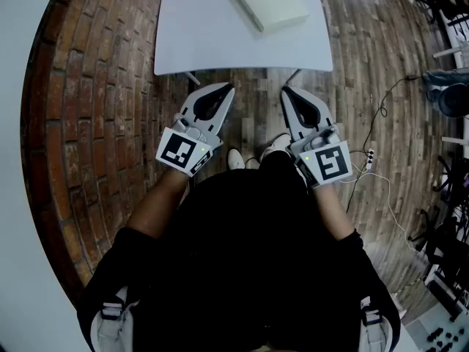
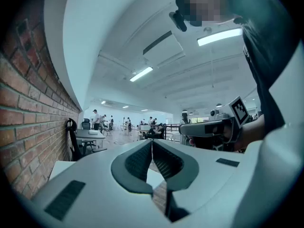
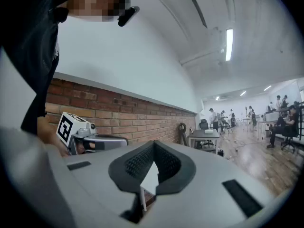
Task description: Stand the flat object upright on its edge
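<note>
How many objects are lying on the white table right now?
1: a flat cream box lying on the white table, right of centre. The table's far edge is out of frame, so more may be hidden.

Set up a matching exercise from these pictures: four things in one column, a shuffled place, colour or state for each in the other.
1 flat box
2 table
3 left gripper
4 right gripper

a shut, empty, farther from the brick wall
b lying flat on the table
c white top
d shut, empty, nearer the brick wall

Pairs: 1-b, 2-c, 3-d, 4-a
</note>
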